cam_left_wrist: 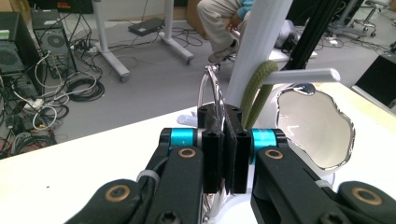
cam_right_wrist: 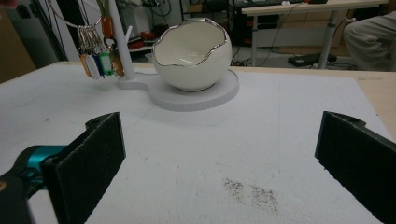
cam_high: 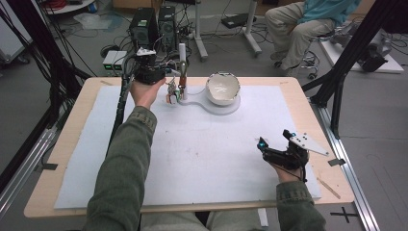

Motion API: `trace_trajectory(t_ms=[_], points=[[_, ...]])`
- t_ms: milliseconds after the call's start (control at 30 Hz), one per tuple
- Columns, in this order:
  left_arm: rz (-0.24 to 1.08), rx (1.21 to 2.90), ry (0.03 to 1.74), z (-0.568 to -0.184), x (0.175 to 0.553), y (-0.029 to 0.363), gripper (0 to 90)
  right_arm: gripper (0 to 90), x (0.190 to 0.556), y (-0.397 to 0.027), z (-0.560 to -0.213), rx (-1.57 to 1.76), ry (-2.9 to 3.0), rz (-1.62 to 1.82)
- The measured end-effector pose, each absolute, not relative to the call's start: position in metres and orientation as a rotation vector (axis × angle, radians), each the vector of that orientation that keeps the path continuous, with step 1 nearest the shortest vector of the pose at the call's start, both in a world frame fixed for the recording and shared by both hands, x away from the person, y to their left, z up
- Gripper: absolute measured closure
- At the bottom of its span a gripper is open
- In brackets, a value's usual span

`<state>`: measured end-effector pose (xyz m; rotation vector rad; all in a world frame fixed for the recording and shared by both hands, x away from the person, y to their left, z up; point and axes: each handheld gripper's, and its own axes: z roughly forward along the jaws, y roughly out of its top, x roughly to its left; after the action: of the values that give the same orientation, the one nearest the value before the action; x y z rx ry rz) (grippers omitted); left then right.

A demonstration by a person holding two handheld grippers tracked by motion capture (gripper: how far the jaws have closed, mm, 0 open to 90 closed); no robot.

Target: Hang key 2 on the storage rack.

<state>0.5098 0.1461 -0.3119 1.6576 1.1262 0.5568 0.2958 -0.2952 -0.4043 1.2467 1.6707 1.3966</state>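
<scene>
High view shows the left hand-held gripper (cam_high: 169, 77) at the far left part of the counter (cam_high: 308, 108), held up beside a white stand (cam_high: 183, 57) that has a flat white base (cam_high: 222, 107). From a peg of this stand hangs a key ring (cam_high: 172, 92) with several small coloured tags. In the left gripper view, the two black jaws of this hand-held gripper (cam_left_wrist: 223, 154) are pressed together on the thin metal loop of the key ring (cam_left_wrist: 210, 88), which rises between them in front of the white post (cam_left_wrist: 261, 42). An olive-green cord loop (cam_left_wrist: 256, 91) hangs on the horizontal peg (cam_left_wrist: 303, 74) just to the right of the metal loop. Near to the right of the post sits a white bowl (cam_high: 223, 89) shaped like a broken eggshell with a silver edge, standing on the round part of the base. In the right gripper view the same bowl (cam_right_wrist: 192, 53) is far and in the middle, and the tags (cam_right_wrist: 99, 64) hang to its left, close to the post. The right hand-held gripper (cam_high: 276, 144) rests low at the near right part of the counter, well apart from the stand, and its jaws are spread wide with nothing between them; only the white mat (cam_right_wrist: 196, 158) with a small dark smudge (cam_right_wrist: 252, 192) lies under them. A seated person (cam_high: 298, 24) is on the far side of the room, beyond the counter.
</scene>
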Motion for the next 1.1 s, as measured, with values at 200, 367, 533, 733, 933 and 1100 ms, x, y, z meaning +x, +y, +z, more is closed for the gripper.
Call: trace_trajectory(t_ms=[200, 367, 533, 733, 933, 1100], points=[[0.540, 1.676, 1.143, -0.324, 0.511, 0.143, 86.7, 0.8, 0.296, -0.296, -0.405, 1.241, 1.669, 1.391], [0.536, 1.691, 1.156, -0.329, 0.512, 0.144, 86.6, 0.8, 0.296, -0.296, -0.405, 1.240, 1.670, 1.390], [0.516, 1.699, 1.159, -0.329, 0.512, 0.146, 86.2, 0.8, 0.296, -0.296, -0.405, 1.237, 1.672, 1.388], [0.514, 1.655, 1.169, -0.323, 0.510, 0.151, 61.0, 0.8, 0.297, -0.294, -0.405, 1.242, 1.677, 1.384], [0.541, 1.626, 1.181, -0.321, 0.505, 0.158, 37.4, 0.8, 0.296, -0.294, -0.405, 1.239, 1.674, 1.385], [0.548, 1.636, 1.187, -0.319, 0.501, 0.163, 17.2, 0.7, 0.297, -0.294, -0.406, 1.241, 1.675, 1.381]])
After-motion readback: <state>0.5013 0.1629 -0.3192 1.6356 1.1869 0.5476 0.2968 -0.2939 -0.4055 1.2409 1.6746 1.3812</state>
